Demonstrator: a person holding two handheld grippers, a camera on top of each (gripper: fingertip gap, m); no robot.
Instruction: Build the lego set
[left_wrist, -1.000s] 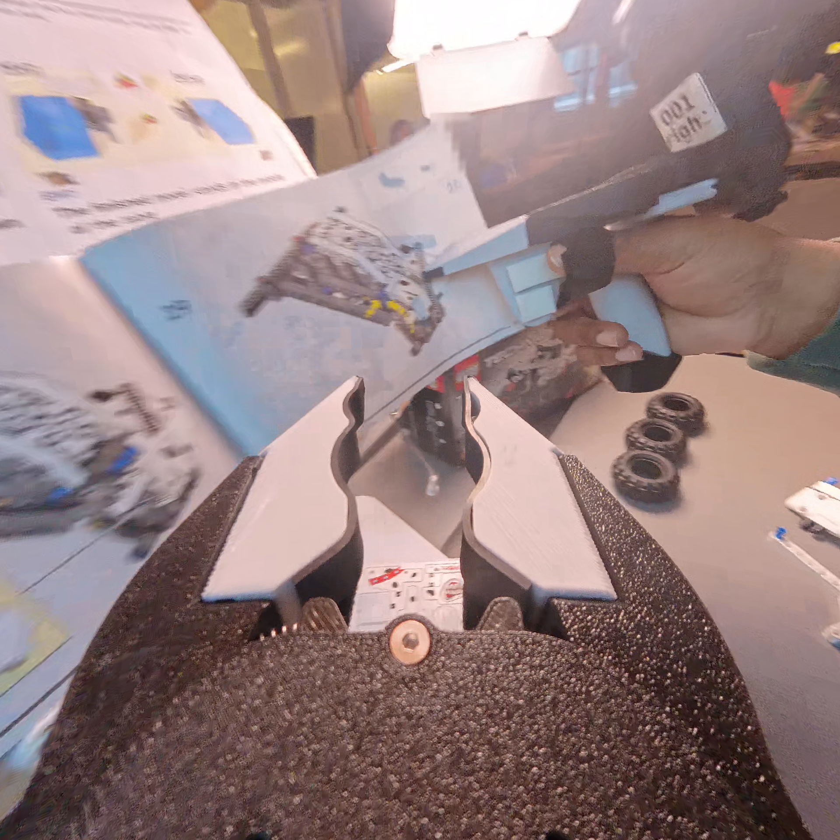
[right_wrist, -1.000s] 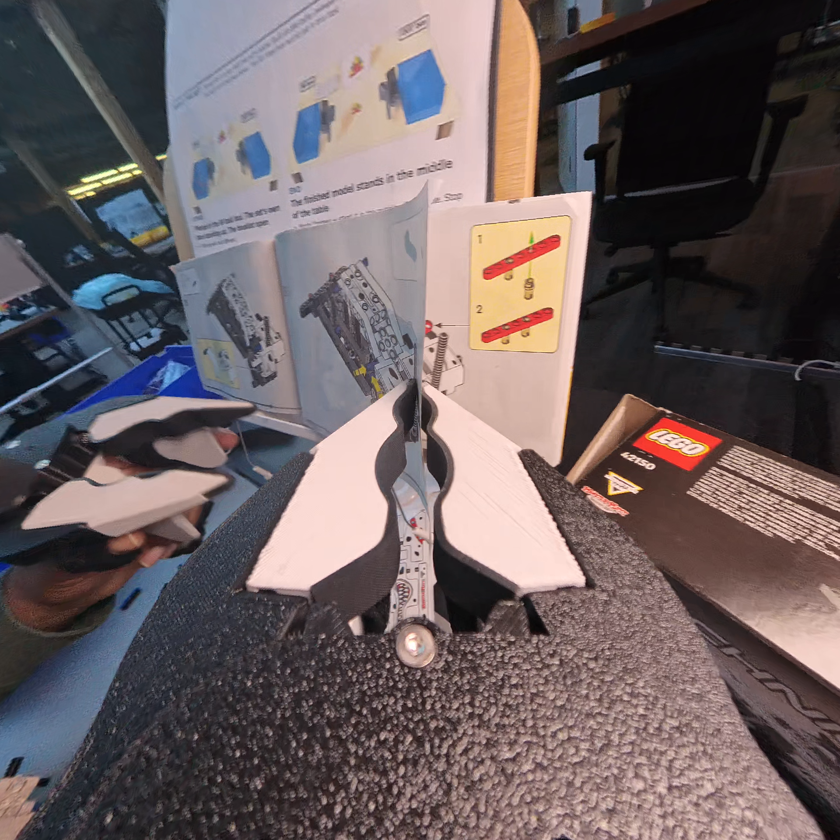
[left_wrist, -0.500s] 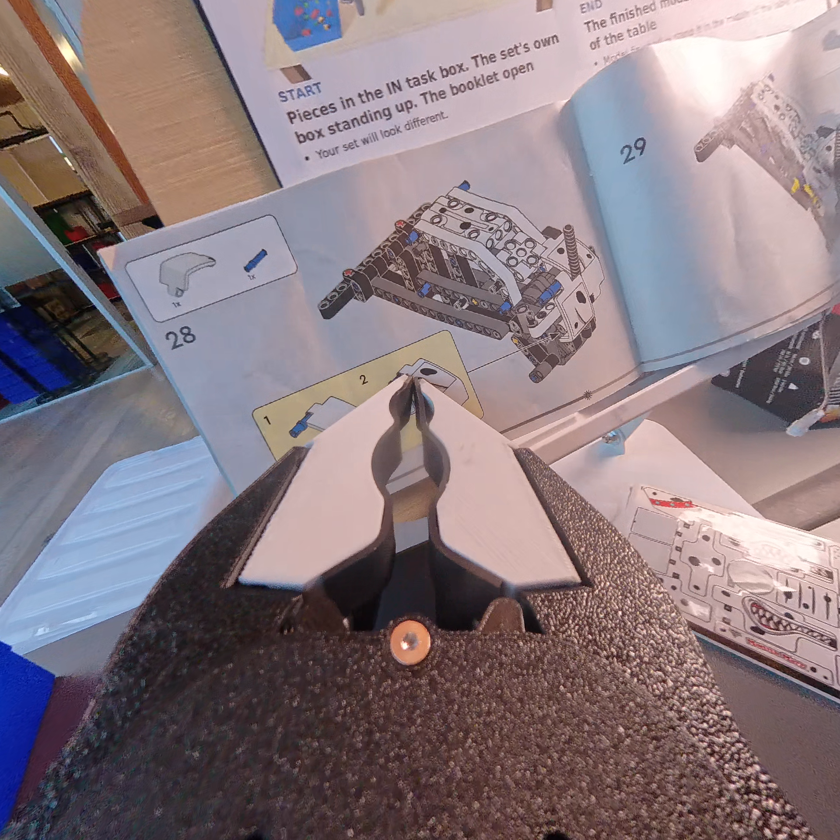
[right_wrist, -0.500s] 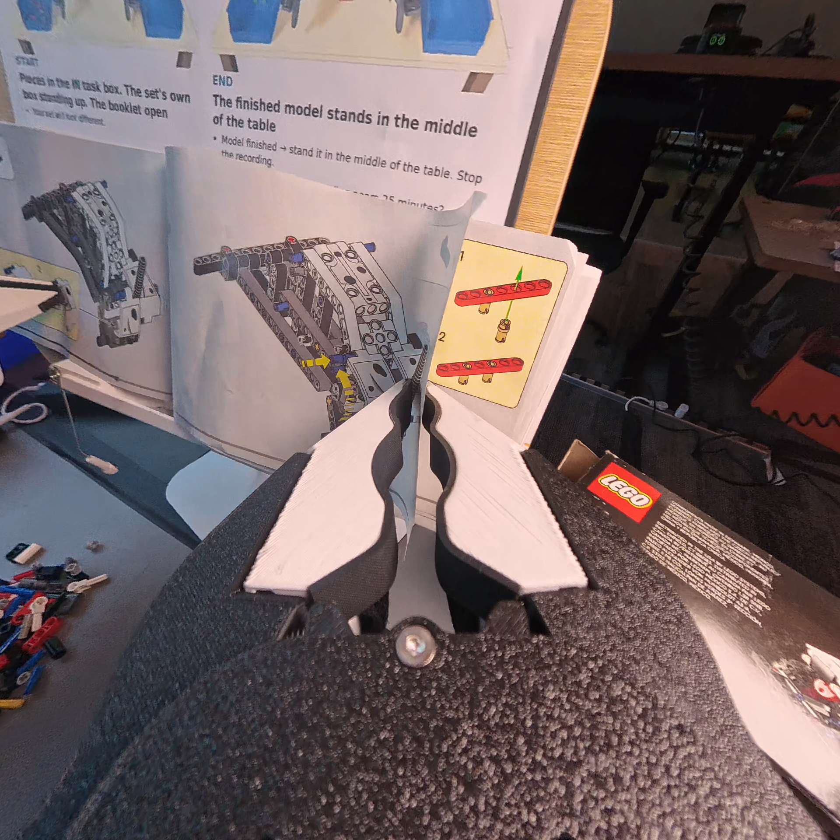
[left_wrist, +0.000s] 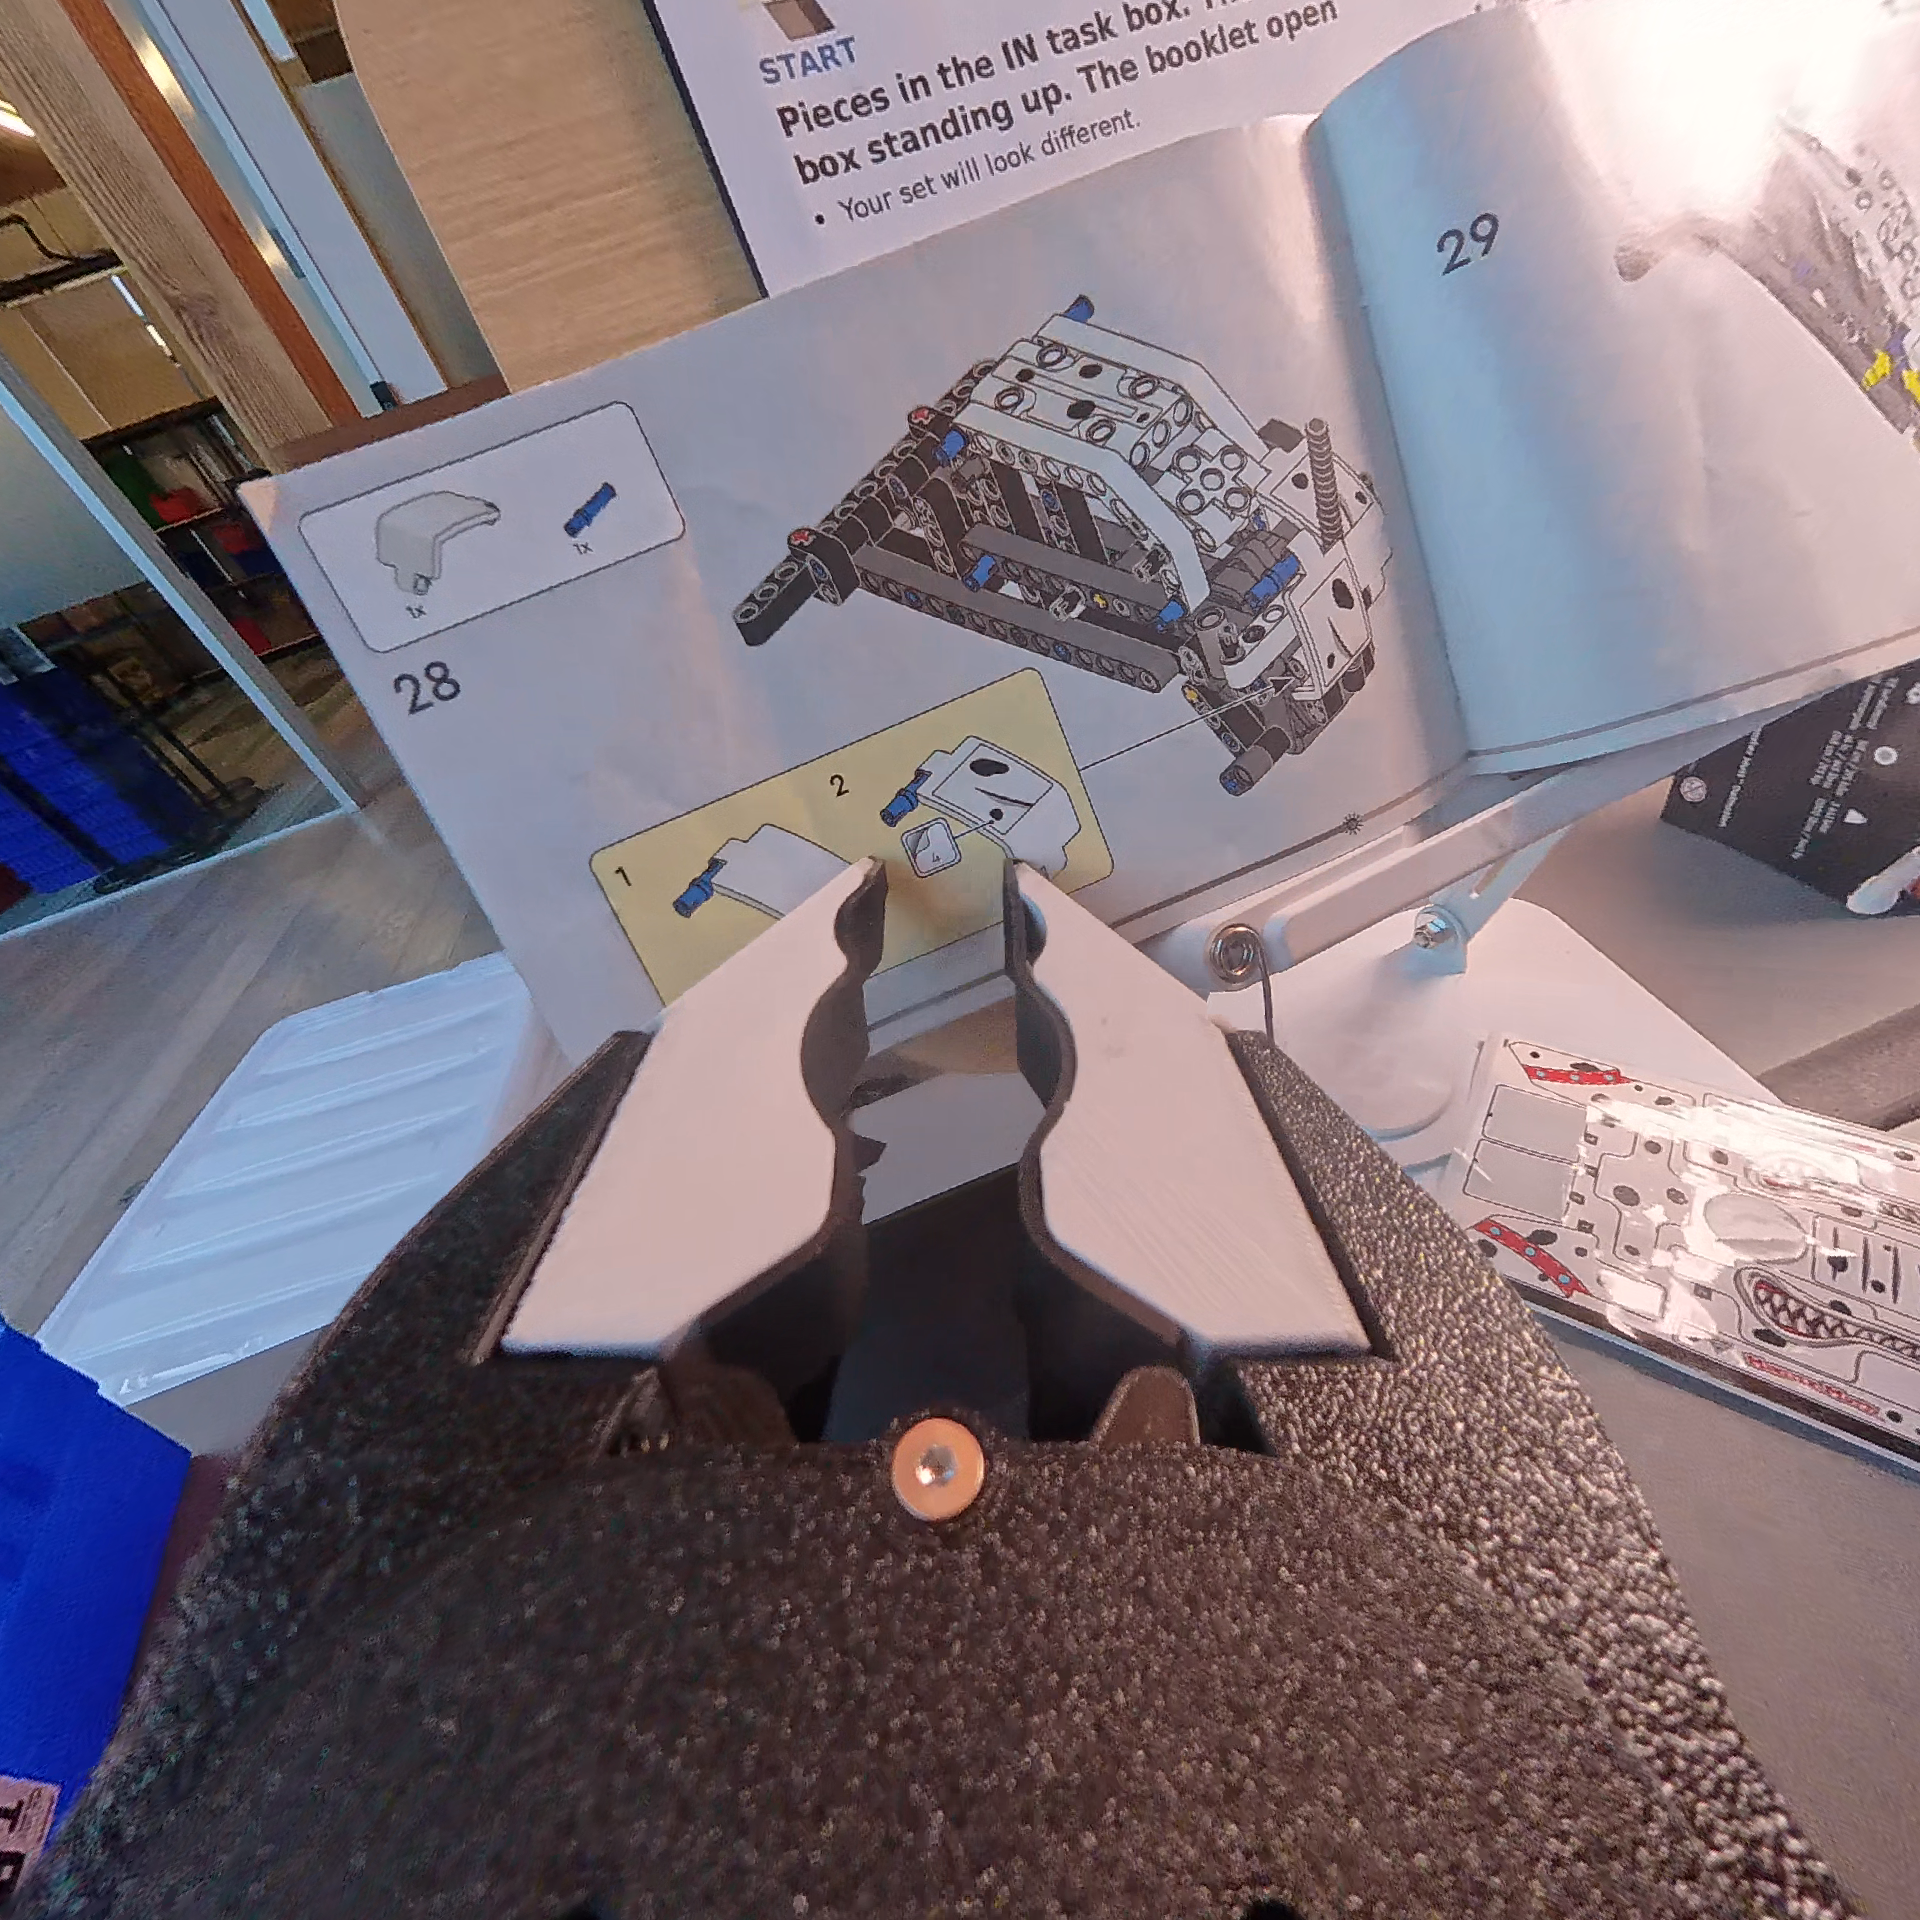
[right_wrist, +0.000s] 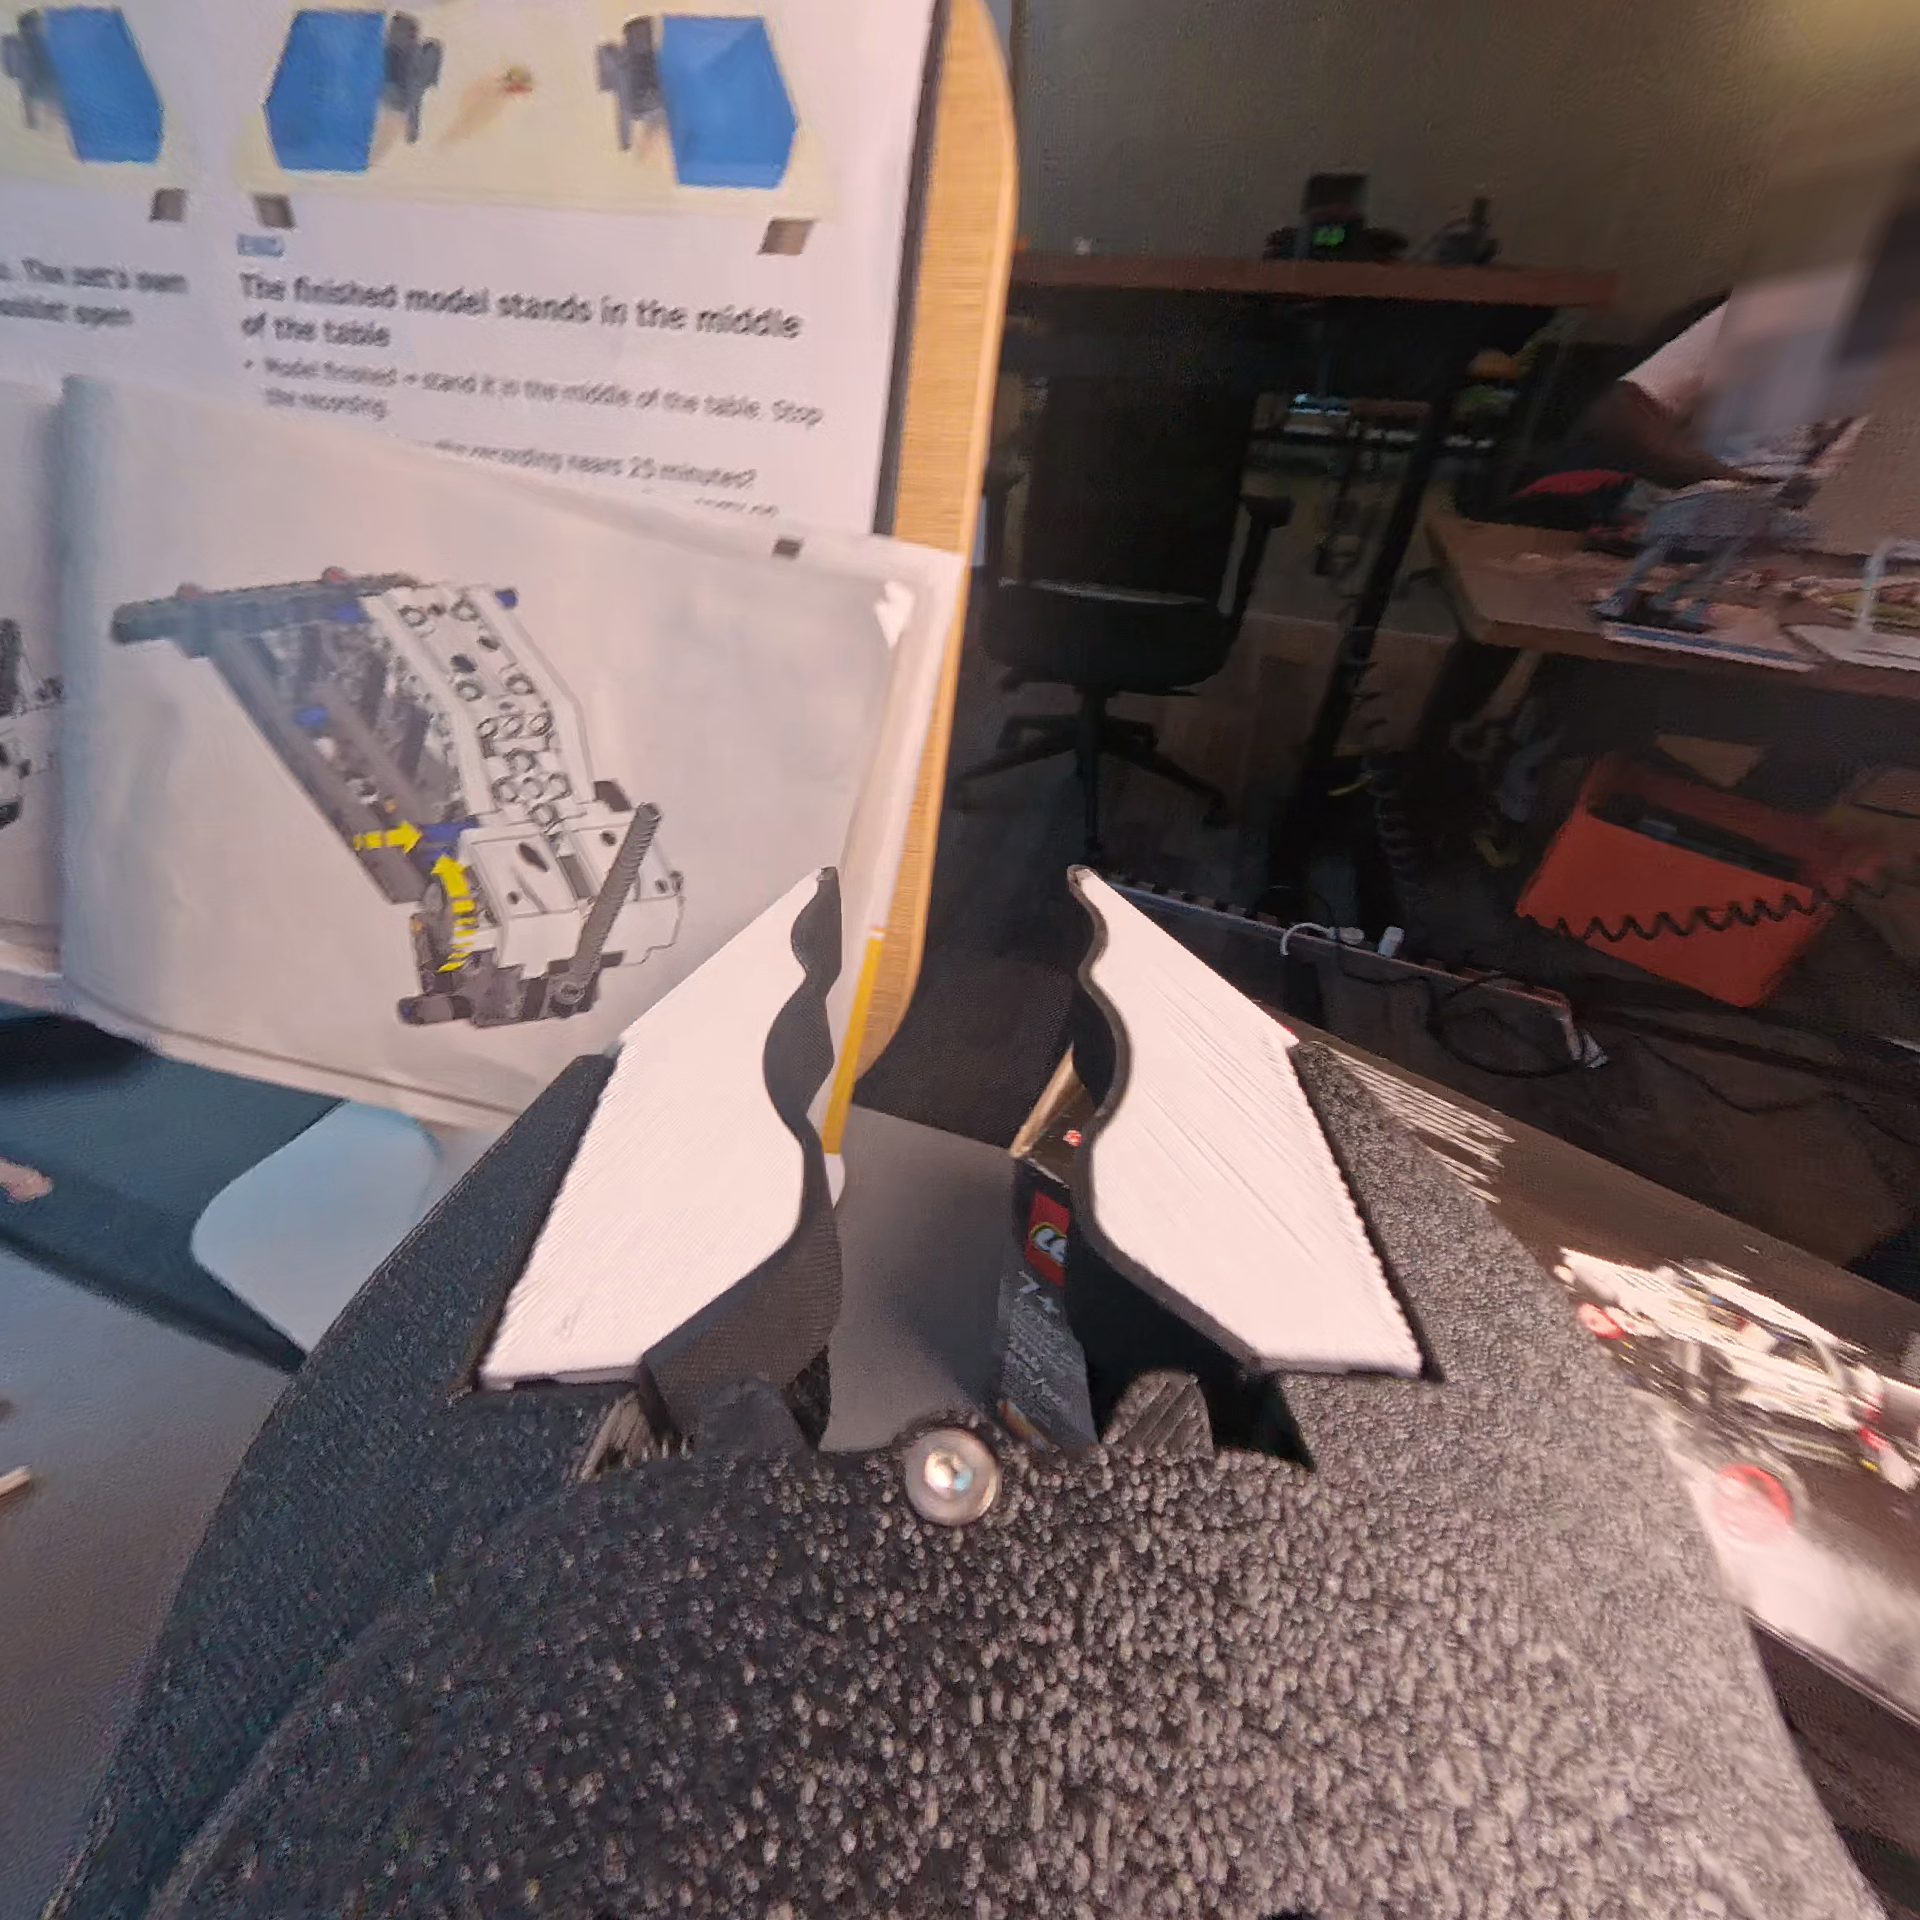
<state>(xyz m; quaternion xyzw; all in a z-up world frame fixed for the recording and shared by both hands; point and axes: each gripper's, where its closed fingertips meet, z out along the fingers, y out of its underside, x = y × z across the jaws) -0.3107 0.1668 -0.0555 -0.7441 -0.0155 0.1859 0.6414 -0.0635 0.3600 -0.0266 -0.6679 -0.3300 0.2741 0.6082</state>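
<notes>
The instruction booklet (left_wrist: 935, 582) stands open on a white stand (left_wrist: 1382, 914), its left page flat and its right page (left_wrist: 1621, 416) curved. My left gripper (left_wrist: 940, 873) is open and empty, its tips just in front of the left page's lower edge. In the right wrist view the same booklet's right page (right_wrist: 468, 748) lies flat against the stand. My right gripper (right_wrist: 951, 878) is open and empty, just right of that page's edge. No lego model or loose pieces show.
A sticker sheet (left_wrist: 1704, 1236) lies on the grey table at right. A white lid (left_wrist: 281, 1153) and a blue bin (left_wrist: 62, 1507) sit at left. The black lego box (right_wrist: 1662, 1351) lies right of my right gripper. A printed sheet on a wooden board (right_wrist: 956, 312) stands behind the booklet. Left tips to right tips: about 30 centimeters.
My right gripper let go of the booklet page and opened; the page now lies flat. My left gripper opened from shut and came closer to the left page.
</notes>
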